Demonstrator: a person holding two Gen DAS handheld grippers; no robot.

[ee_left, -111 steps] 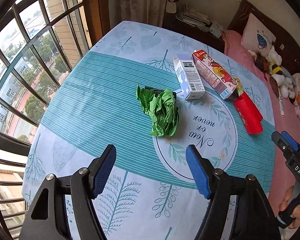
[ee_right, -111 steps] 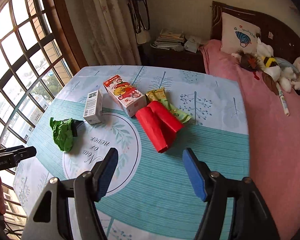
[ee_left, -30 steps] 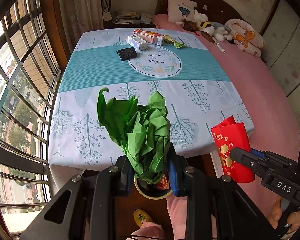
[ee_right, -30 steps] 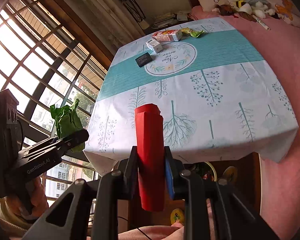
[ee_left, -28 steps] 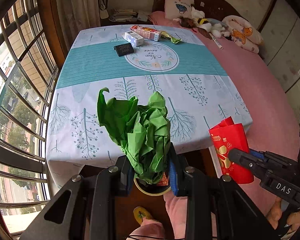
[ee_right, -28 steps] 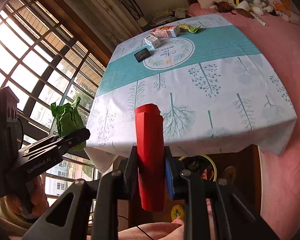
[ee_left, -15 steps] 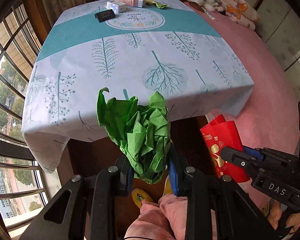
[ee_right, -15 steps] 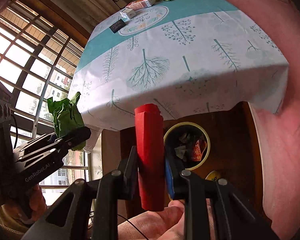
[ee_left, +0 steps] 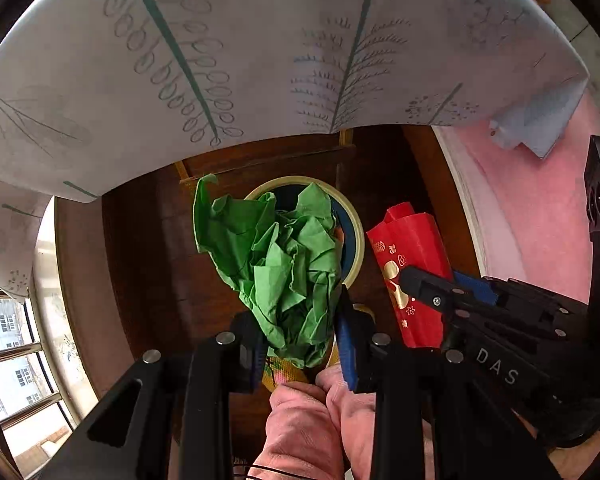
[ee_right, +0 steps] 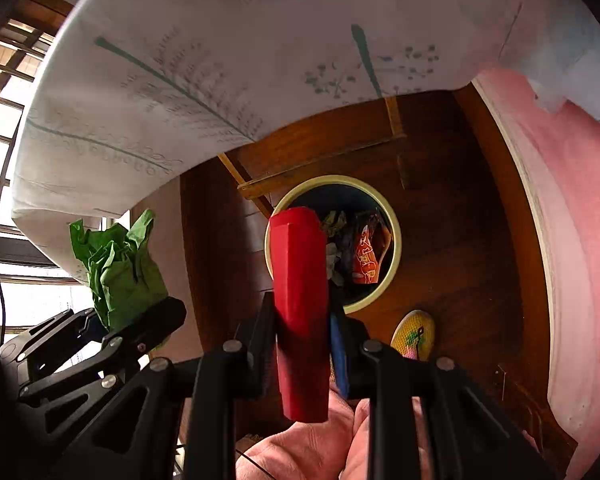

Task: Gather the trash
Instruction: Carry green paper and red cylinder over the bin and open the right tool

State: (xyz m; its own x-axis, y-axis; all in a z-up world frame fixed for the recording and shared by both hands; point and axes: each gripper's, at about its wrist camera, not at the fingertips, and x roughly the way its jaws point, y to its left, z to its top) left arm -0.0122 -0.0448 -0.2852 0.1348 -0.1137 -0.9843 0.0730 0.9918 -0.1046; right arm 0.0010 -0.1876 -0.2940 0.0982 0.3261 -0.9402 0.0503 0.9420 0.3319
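My left gripper (ee_left: 302, 340) is shut on a crumpled green paper wad (ee_left: 284, 264) and holds it over the round trash bin (ee_left: 354, 236) with a cream rim on the wooden floor. My right gripper (ee_right: 302, 344) is shut on a rolled red packet (ee_right: 300, 300), held upright at the left rim of the same bin (ee_right: 394, 256). The bin holds several wrappers. The red packet also shows in the left wrist view (ee_left: 414, 268), and the green wad in the right wrist view (ee_right: 120, 272).
The hanging white tablecloth (ee_left: 260, 52) with leaf prints fills the top of both views. A pink bed edge (ee_right: 572, 216) runs along the right. A yellow slipper (ee_right: 414, 336) lies by the bin. A window (ee_left: 16, 344) is at the left.
Both grippers have dropped from above the table edge to below it, toward the floor. The bin is now much closer, with the green wad over it. Both grips are unchanged.
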